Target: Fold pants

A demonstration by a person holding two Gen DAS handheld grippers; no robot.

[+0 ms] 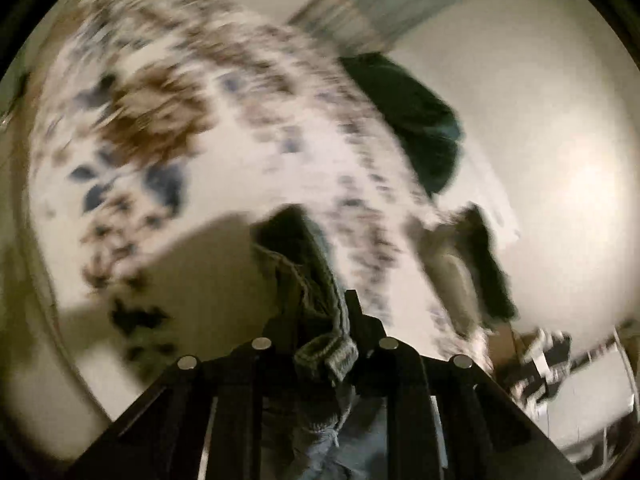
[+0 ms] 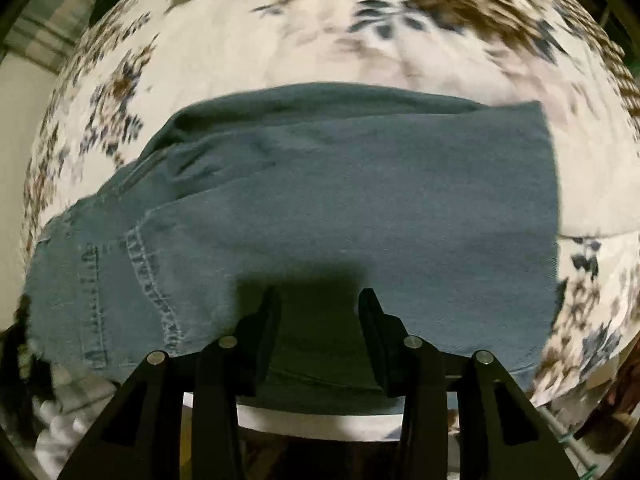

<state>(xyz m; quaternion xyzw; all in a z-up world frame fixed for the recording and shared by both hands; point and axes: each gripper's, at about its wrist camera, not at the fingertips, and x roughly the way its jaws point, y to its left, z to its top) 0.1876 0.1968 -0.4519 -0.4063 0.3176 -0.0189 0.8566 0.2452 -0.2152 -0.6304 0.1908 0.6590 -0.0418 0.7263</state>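
Observation:
The pants are blue-grey denim. In the right wrist view they lie folded flat on a floral bedspread, with a pocket seam at the lower left. My right gripper hovers just above the near edge of the pants, jaws apart and empty. In the left wrist view my left gripper is shut on a bunched denim edge of the pants, lifted above the bed. The view is motion-blurred.
The floral bedspread covers the bed. A dark green cloth lies at the bed's far edge near a pale wall. A dark blurred object stands at the right. Cluttered items sit at the lower right.

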